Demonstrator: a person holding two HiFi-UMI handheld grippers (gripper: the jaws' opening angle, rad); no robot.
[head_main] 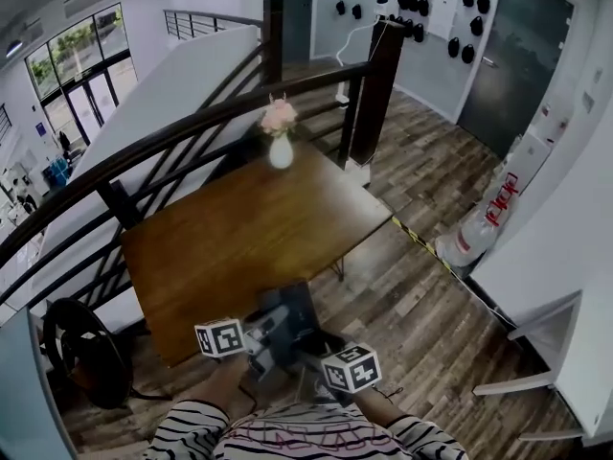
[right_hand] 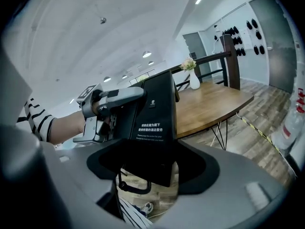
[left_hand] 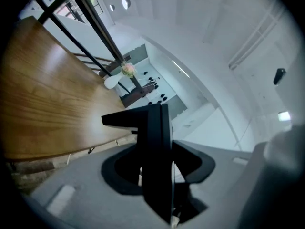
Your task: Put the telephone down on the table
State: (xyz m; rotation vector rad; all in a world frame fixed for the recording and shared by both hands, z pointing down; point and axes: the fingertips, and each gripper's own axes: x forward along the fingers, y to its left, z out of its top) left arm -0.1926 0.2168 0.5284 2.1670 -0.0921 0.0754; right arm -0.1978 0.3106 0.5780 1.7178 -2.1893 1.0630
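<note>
The black telephone [head_main: 287, 319] hangs in the air just off the near edge of the wooden table [head_main: 239, 242], held between both grippers. My left gripper [head_main: 261, 333] is shut on its left side, my right gripper [head_main: 314, 351] on its right. In the left gripper view the telephone [left_hand: 158, 147] stands edge-on between the jaws, with the table [left_hand: 43, 104] beyond it. The right gripper view shows the telephone's [right_hand: 156, 118] printed underside, its coiled cord [right_hand: 136, 187] dangling below, and the left gripper [right_hand: 108, 109] clamped on the far side.
A white vase with pink flowers [head_main: 280, 138] stands at the table's far edge. A dark stair railing [head_main: 192, 123] curves behind the table. A black round object [head_main: 81, 353] lies on the floor at the left. Wooden floor stretches to the right.
</note>
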